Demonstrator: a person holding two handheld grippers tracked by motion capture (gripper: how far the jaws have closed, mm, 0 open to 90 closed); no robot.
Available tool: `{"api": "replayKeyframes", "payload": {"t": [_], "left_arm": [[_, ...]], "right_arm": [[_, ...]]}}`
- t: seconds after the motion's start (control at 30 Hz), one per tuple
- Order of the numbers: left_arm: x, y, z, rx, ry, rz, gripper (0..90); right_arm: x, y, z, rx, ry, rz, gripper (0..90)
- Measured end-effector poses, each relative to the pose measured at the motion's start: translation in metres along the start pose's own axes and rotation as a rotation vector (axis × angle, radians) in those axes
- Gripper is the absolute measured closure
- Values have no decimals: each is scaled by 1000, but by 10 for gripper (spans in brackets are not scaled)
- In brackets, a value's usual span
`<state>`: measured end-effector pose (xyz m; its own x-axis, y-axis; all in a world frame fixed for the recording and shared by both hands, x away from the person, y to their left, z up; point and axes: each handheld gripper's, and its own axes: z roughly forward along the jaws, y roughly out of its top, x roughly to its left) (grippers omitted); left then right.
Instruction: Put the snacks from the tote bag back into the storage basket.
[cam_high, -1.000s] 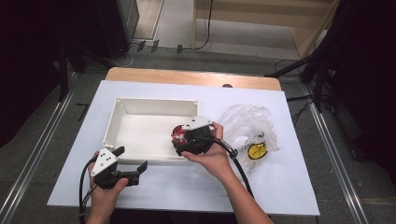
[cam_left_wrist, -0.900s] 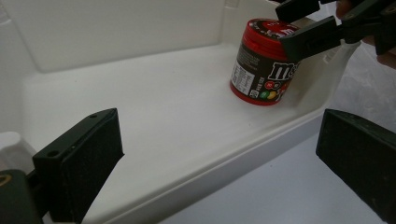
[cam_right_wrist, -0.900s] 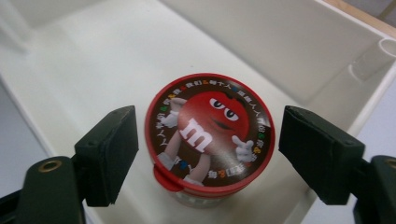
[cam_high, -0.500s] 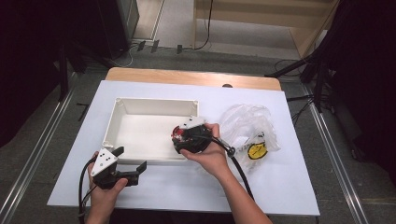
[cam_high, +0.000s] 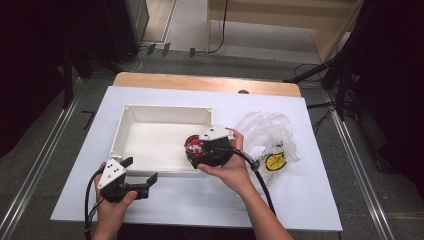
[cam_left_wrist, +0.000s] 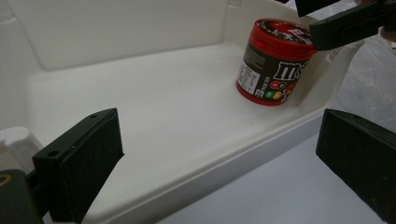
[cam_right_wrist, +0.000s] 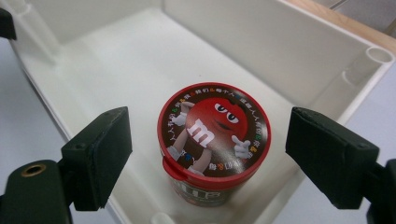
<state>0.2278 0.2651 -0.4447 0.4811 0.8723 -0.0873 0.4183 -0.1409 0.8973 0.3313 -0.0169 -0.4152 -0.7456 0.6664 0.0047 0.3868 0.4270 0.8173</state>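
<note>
Change: hardly any; right hand-held gripper (cam_right_wrist: 208, 154) stays over the candy tub (cam_right_wrist: 213, 135).
Tub: upright, lower right of white tray (cam_high: 131, 116).
Jaws: both released; left hand-held gripper (cam_high: 140, 181) idle.
Tip: lift straight, clearing rim.

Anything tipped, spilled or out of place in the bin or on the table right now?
Nothing stands out. The candy tub stands upright with its lid on in a corner of the white bin, the right gripper open above it. The crumpled plastic bag lies beside the bin, nothing spilled.
</note>
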Motion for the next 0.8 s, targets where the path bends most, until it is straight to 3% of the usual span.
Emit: {"api": "replayKeyframes", "payload": {"t": [0.3,0.8], "left_arm": [[1,-1,1,6,2,6,6],[1,-3,5,4,15,9,6]], "right_arm": [[-8,-7,-20,-73,-22,32,146],[-26,-26,-52,-114,-42,84,146]]}}
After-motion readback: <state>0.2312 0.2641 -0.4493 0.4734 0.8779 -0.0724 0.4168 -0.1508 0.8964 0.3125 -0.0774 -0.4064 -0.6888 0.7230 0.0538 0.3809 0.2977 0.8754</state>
